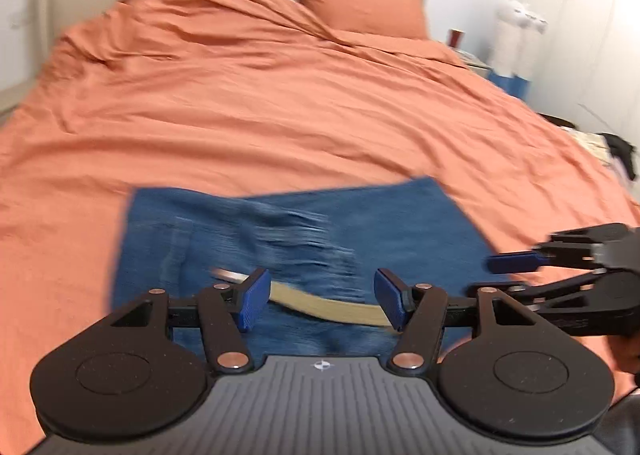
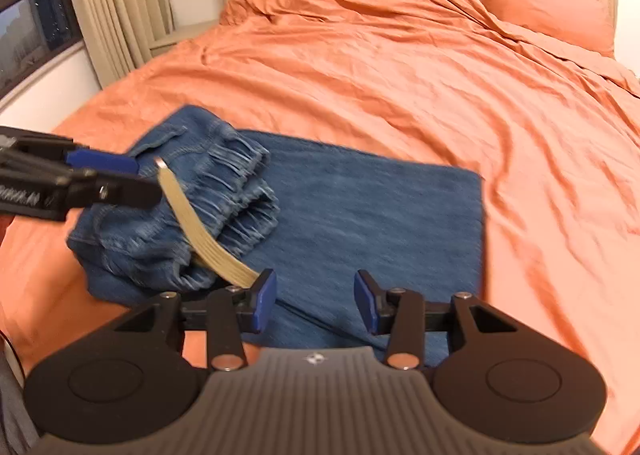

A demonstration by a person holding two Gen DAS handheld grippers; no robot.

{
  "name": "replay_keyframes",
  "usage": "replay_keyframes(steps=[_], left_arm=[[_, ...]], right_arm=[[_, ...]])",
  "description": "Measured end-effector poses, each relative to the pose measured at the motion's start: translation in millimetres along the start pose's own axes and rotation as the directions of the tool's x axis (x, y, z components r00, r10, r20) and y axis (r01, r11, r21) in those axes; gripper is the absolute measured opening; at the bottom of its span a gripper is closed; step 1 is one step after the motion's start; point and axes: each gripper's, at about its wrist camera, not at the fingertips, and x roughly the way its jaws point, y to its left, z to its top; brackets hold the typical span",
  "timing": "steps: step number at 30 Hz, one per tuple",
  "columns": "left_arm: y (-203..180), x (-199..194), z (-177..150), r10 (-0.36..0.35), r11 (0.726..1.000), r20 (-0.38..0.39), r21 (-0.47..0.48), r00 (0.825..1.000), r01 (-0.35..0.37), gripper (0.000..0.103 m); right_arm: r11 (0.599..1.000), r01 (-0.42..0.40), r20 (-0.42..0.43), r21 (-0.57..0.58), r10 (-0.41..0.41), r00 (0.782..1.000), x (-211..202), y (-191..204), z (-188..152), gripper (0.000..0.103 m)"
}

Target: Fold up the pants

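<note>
Both jaws are seen parted, nothing pressed between the pads: the left gripper (image 1: 322, 301) and the right gripper (image 2: 316, 305) are poised over folded blue pants (image 2: 360, 195). The pants are laid near the bed's near edge, long axis running across it, waistband and tan belt (image 2: 200, 231) bunched leftward. Beyond, an orange duvet (image 2: 400, 75) and 1 pillow (image 2: 548, 11) are spread.

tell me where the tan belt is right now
The tan belt lies across the bunched waistband of the jeans on the orange bedspread, at the left of the right wrist view, near the left gripper.
</note>
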Motion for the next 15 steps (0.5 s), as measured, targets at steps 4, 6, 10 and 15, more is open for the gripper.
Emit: replay_keyframes(steps=[4,6,10,15], left_arm=[[40,1,0,0.100,0.992,0.015,-0.073,0.995,-0.099,0.067],[58,6,-3,0.113,0.987,0.017,-0.118,0.993,-0.111,0.064],[81,19,-12,0.112,0.976,0.029,-0.190,0.993,-0.105,0.063],[101,23,-15,0.107,0.970,0.059,-0.227,0.993,-0.091,0.057]], right_arm=[[0.997,-0.051,0.035,0.062,0.049,0.998,10,6,15,0.040],[0.992,-0.082,0.046,0.099,0.078,0.996,19,8,22,0.040],[0.971,-0.144,0.048,0.189,0.137,0.989,48,7,36,0.040],[0.908,-0.238,0.073,0.345,0.226,0.971,95,0,56,0.052]])
